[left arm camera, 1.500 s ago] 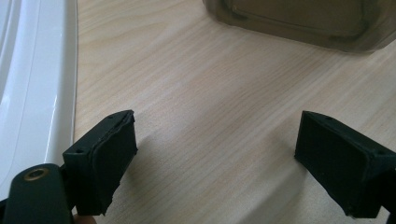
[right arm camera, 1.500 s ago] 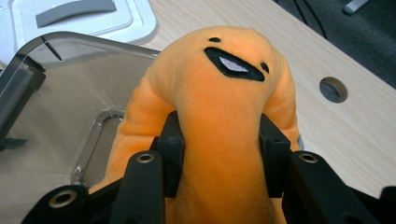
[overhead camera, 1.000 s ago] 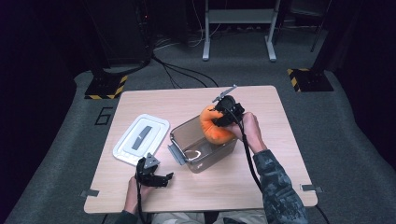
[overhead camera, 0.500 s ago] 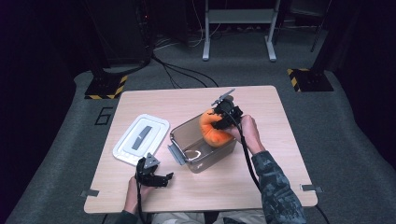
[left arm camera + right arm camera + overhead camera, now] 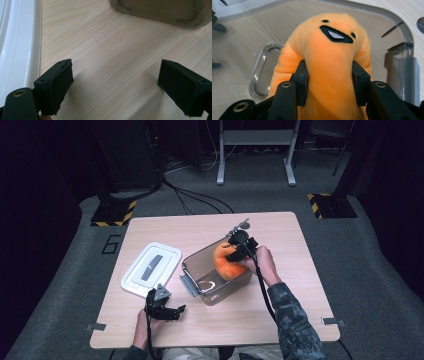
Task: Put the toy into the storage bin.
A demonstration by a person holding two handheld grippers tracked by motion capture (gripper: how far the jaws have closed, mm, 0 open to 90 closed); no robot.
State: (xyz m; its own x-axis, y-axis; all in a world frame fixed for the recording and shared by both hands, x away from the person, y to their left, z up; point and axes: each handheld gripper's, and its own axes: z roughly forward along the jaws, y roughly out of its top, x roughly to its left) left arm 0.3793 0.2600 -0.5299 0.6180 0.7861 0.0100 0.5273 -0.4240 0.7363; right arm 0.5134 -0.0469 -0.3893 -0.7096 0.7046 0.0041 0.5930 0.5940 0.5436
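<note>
The right gripper point(image 5: 329, 75) had its jaws pressed into both sides of an orange plush point(image 5: 327, 57), the soft body bulging out between them; they had just been easing apart a little, yet the pads still pinched the toy. The plush bore a stitched black mouth and two small eyes. In the high view the right gripper point(image 5: 239, 251) held the plush point(image 5: 226, 265) inside the far right end of a clear box point(image 5: 197, 270), the toy rising above the rim. The box stood near the middle of the bench point(image 5: 295, 285), with a clasp at its near left end.

The left gripper point(image 5: 115, 85) had its jaws wide apart with nothing between them, only bare bench point(image 5: 112, 50) below. In the high view it point(image 5: 172, 311) rested low near the front edge, near the box but apart from it. A white lid point(image 5: 152, 269) lay flat just left of the box, its edge point(image 5: 20, 50) beside the left jaw.
</note>
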